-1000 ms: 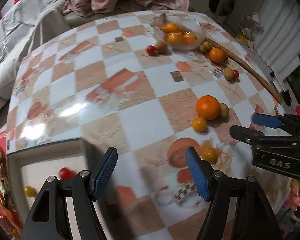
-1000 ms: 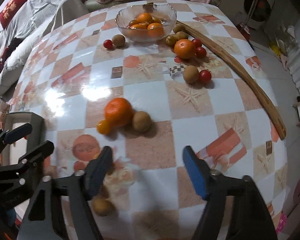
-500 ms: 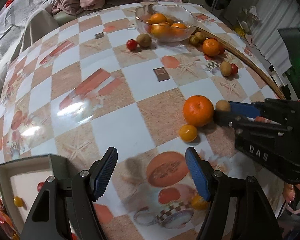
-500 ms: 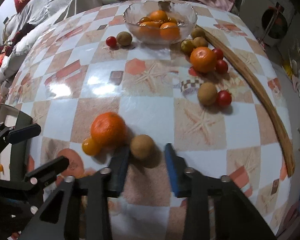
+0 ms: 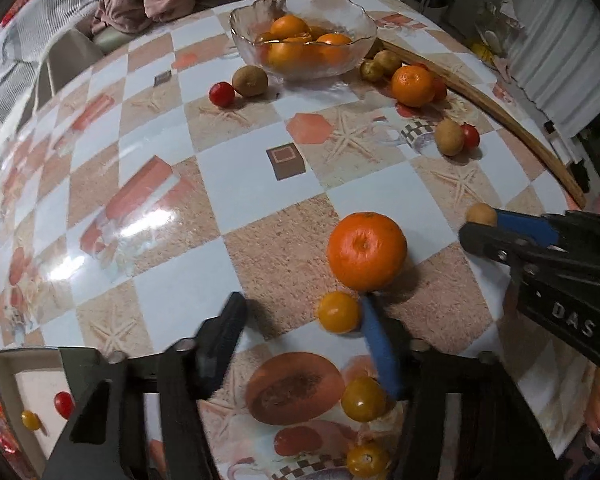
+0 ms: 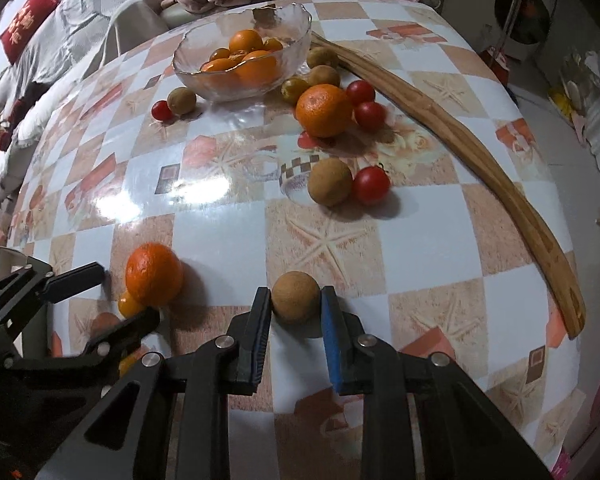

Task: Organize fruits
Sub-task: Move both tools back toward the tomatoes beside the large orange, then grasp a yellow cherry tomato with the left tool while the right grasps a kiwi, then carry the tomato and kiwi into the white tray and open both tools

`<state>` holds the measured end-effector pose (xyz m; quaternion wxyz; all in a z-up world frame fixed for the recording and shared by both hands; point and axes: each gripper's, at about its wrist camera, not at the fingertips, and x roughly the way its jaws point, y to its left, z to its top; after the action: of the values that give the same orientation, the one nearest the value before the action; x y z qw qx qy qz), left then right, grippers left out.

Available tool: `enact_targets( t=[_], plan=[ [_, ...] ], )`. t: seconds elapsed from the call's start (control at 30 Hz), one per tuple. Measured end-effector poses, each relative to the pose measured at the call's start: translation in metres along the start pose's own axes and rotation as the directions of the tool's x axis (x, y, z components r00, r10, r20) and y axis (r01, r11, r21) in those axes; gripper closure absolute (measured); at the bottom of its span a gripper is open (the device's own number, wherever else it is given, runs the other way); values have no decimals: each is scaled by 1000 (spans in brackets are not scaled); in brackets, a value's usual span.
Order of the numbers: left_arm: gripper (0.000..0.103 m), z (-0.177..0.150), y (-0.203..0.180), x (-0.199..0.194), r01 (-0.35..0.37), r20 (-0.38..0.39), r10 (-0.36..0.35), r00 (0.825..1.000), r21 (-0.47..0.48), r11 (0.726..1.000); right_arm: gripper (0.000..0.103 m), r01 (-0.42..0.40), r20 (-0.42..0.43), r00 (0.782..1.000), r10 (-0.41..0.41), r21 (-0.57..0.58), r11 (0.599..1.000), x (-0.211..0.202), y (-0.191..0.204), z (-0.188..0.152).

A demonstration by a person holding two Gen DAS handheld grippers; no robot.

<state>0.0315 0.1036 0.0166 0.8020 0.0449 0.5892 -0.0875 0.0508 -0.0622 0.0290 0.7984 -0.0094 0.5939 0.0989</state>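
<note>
The right tool pinches a brown round fruit between its two pads, low over the checked table; the left tool stands spread, its blue finger just beside a small yellow tomato that touches a large orange; a glass bowl of oranges sits at the far side; a wooden stick lies along the right edge; more tomatoes and brown fruits lie scattered near the bowl.
</note>
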Motion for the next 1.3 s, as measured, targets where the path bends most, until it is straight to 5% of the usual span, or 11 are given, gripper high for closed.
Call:
enact_targets(
  t=[0.1, 0.17, 0.57, 1.3],
  plan=[
    [76, 1, 1, -3, 40, 7, -40, 999, -10, 999, 76, -8, -3, 1000, 8, 9, 1000, -3, 0, -3],
    [81, 1, 0, -3, 59, 9, -59, 998, -9, 998, 76, -12, -5, 1000, 12, 12, 1000, -5, 0, -5],
    [81, -21, 25, -38, 121, 54, -116, 992, -98, 988, 76, -58, -18, 998, 58, 24, 998, -26, 15, -20],
    [81, -98, 128, -110, 46, 131, -10, 991, -279, 959, 76, -155, -38, 988, 151, -159, 975, -42, 141, -24]
  ],
)
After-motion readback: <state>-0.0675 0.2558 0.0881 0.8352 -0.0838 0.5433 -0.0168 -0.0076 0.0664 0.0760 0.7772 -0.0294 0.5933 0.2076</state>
